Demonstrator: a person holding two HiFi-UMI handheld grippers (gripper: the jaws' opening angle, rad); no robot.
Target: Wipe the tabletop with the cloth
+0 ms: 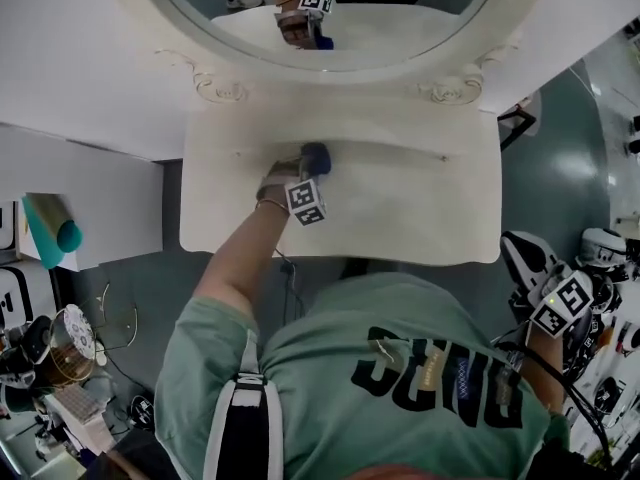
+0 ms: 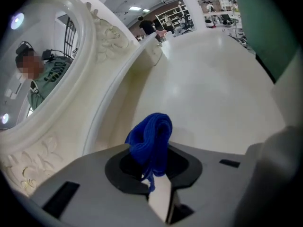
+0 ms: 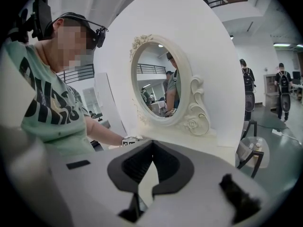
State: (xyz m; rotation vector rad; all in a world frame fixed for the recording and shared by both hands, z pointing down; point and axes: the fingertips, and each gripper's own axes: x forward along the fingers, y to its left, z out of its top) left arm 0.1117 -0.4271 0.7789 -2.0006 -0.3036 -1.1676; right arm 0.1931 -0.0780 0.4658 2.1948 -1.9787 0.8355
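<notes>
Left gripper view showed the left claw (image 2: 152, 176) clamped on the blue cloth (image 2: 150, 141) above the cream table (image 2: 213, 93); the right claw (image 3: 150, 169) was closed, empty.

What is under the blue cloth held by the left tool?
The cream tabletop lies under the cloth, which the left tool clamps. The contact spot is covered by the tool.

Left tool (image 2: 154, 148) clamped, right tool (image 3: 152, 145) closed

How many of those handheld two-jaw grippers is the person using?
2. The left gripper is shut on a blue cloth over the cream tabletop. The right gripper, jaws together and empty, hangs beyond its right edge.
</notes>
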